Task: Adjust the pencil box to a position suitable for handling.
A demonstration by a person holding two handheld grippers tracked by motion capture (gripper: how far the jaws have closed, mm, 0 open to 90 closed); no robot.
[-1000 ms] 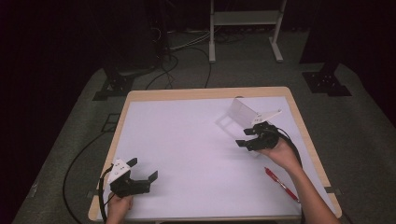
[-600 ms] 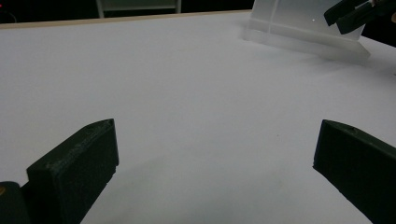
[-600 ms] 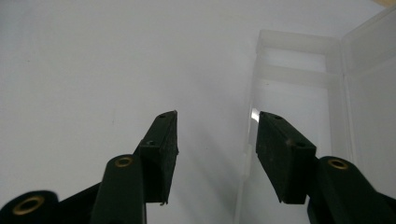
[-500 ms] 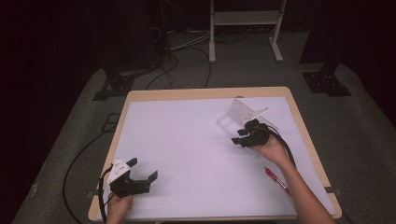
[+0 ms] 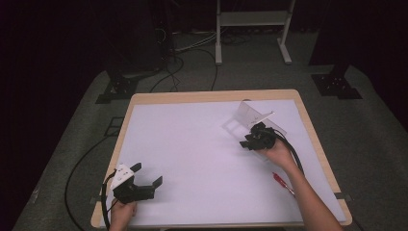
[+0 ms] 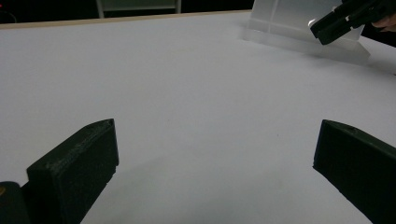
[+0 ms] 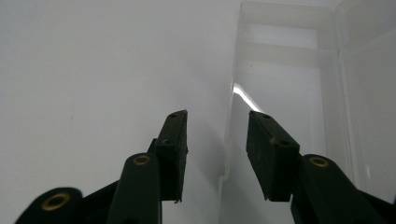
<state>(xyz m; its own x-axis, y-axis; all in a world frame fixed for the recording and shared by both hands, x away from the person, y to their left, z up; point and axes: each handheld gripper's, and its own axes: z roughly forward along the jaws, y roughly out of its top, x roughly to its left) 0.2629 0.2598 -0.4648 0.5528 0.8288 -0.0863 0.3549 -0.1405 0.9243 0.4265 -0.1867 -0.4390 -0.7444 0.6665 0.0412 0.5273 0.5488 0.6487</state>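
Box (image 5: 252, 118) of clear plastic stands open at the far right of the white bench (image 5: 192, 144), its lid raised and tilted toward the far edge. Right gripper (image 5: 250, 143) sits at the near left corner of the box, held by the person's right hand (image 5: 275, 151). In the right gripper view its fingers (image 7: 173, 140) straddle the near wall of the box (image 7: 280, 93), one finger outside over the bench surface and one inside over the tray; the fingers have just been closing, and a gap remains on each side of the wall, so nothing is clamped. Left gripper (image 5: 144, 184) rests at the near left corner of the bench, well apart from the box, in the person's left hand (image 5: 122, 211). In the left gripper view its fingers (image 6: 74, 168) are spread wide and released, with bare bench surface between them; the box (image 6: 303, 28) and the right gripper (image 6: 343, 21) show at the upper right. Red pen (image 5: 284, 185) lies on the bench near the right edge, just beside the right forearm. Cable (image 5: 291, 151) trails from the right gripper along the forearm.
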